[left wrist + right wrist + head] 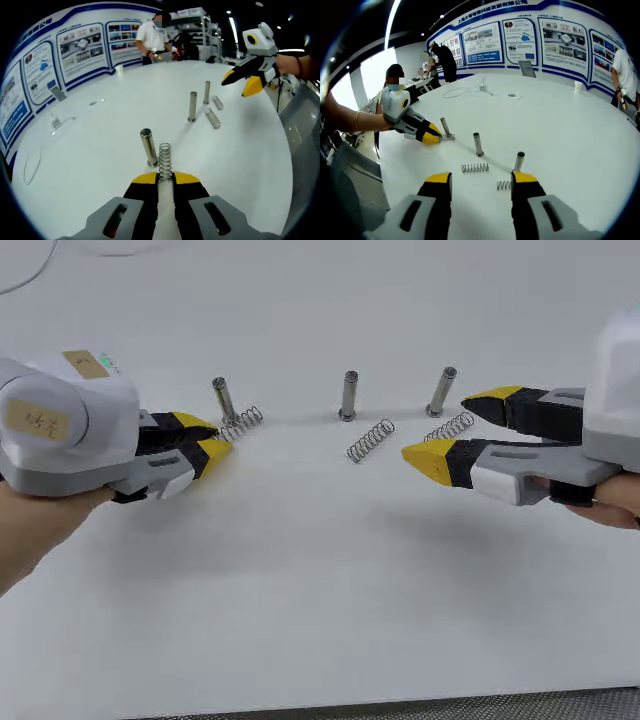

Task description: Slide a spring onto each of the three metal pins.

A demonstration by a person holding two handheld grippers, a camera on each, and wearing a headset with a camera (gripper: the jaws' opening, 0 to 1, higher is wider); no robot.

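My left gripper [166, 176] has jaws narrow about one end of the left spring [164, 156], grip unconfirmed; right gripper [481, 177] jaws spread. I judge springs light, squashy: pinch mid-coil, gently.

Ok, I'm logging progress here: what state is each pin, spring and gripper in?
Left silver metal pin: upright, bare.
Middle silver metal pin: upright, bare.
Right silver metal pin: upright, bare.
Left coiled wire spring: lying flat, near end pinched in the jaws.
Middle coiled wire spring: lying loose.
Right coiled wire spring: lying loose.
Left gripper: shut on that left spring.
Right gripper: jaws open, empty.
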